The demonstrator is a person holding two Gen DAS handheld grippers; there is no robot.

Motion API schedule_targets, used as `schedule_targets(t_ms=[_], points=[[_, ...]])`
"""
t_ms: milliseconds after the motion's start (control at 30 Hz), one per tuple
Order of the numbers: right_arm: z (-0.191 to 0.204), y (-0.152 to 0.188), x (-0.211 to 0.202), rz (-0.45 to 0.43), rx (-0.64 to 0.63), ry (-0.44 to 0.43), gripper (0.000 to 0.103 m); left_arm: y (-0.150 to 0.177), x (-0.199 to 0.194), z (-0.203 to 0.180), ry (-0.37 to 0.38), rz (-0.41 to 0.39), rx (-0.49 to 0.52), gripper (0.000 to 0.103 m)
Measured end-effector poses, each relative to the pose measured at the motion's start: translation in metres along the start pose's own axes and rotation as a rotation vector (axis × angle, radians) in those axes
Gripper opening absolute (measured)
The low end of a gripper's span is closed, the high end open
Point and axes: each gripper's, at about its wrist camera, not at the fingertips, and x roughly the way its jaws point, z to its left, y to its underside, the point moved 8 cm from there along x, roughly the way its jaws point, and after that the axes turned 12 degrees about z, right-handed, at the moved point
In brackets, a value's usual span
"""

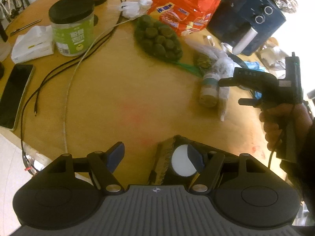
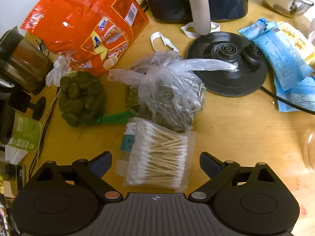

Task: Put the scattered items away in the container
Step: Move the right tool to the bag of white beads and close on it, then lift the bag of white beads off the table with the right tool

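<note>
The surface is a yellow-tan wooden top, cluttered on its far half and bare in the middle, with faint red smears on the bare part. Landmark: the net bag of green balls. Behind it leans a red snack bag, and beyond that stands a dark appliance. Left of the net bag stands a green-labelled jar, with a tissue pack and a phone further left; cables trail between. At the far left edge, part of a bicycle shows in the room.

Right of the net bag lies a clear plastic bag, and just in front of that the swab pack, flat on the surface. The right gripper hangs over the swab pack, jaws apart on either side of it, not touching. The left gripper has its jaws half open over a cardboard box holding a white round thing; whether they grip it I cannot tell
</note>
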Motion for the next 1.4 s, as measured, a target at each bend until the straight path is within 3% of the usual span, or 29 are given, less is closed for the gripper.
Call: schedule_targets(t_ms=[67, 200, 400, 700, 933, 1400], points=[[-0.001, -0.003, 0.007, 0.012, 0.016, -0.001, 0.092, 0.001, -0.001, 0.002, -0.004, 0.001, -0.007, 0.07], [-0.002, -0.005, 0.019, 0.039, 0.061, -0.037, 0.074, 0.003, -0.002, 0.005, -0.008, 0.0, -0.018, 0.07], [-0.003, -0.006, 0.014, 0.026, 0.086, -0.071, 0.058, 0.002, 0.0, 0.007, -0.006, 0.003, -0.025, 0.07], [-0.014, -0.005, 0.004, 0.009, 0.133, -0.089, 0.042, -0.004, 0.001, 0.001, 0.005, 0.002, 0.006, 0.07], [-0.033, 0.0, -0.002, 0.006, 0.173, -0.046, 0.033, -0.008, 0.004, -0.003, 0.011, 0.007, 0.029, 0.07], [-0.04, 0.003, 0.023, 0.064, 0.18, 0.006, 0.029, -0.008, 0.001, 0.001, 0.003, 0.007, 0.031, 0.07]])
